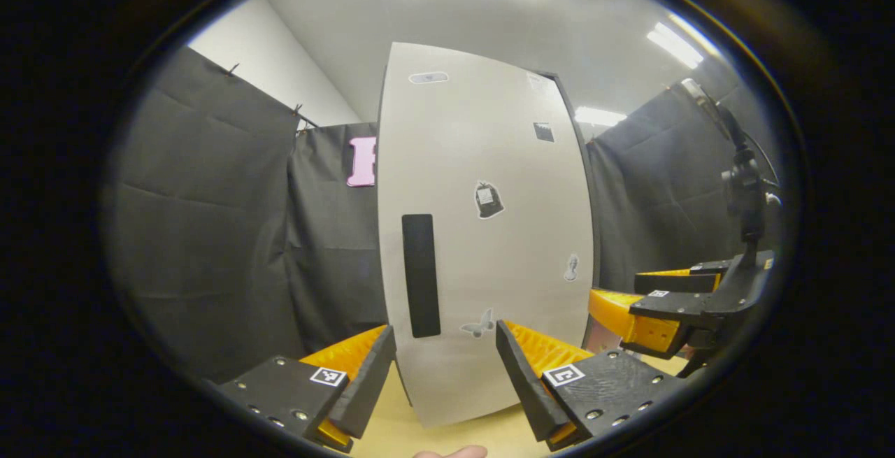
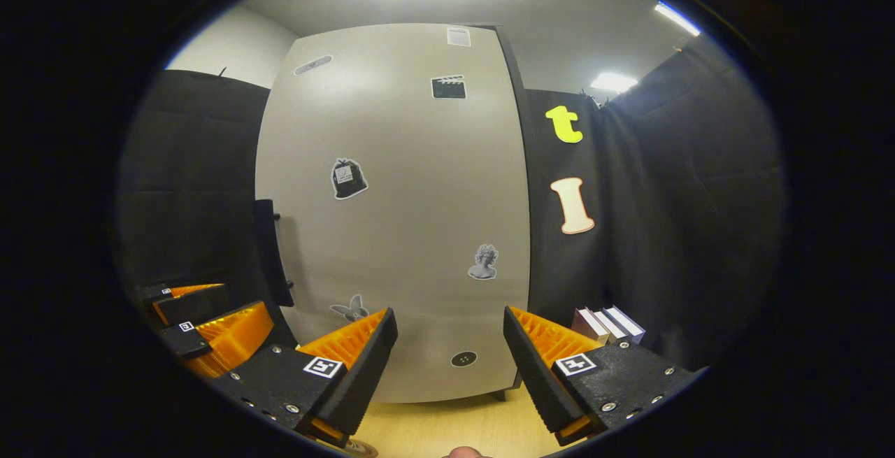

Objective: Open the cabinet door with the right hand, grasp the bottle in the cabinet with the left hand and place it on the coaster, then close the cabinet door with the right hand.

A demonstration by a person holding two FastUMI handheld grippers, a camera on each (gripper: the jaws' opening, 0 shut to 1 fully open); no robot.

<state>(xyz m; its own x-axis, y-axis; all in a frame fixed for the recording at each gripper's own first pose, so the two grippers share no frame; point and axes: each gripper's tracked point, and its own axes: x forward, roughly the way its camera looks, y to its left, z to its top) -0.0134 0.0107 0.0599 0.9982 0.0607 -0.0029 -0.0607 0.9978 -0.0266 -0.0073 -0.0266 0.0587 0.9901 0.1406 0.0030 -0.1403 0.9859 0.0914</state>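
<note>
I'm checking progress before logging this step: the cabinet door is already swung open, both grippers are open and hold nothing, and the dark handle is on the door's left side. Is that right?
Not quite: the door is shut, as the right gripper view shows, flat and covering the cabinet front. The rest stands: the left gripper and right gripper are open and hold nothing, and the handle sits on the door's left side.

The left gripper has 2 wedge-shaped fingers with ribbed inner faces, each fixed to a flat textured plate with round screws and 1 small square black-and-white marker. The right gripper is built the same: ribbed fingers, screwed plates, 1 square marker each.
</note>
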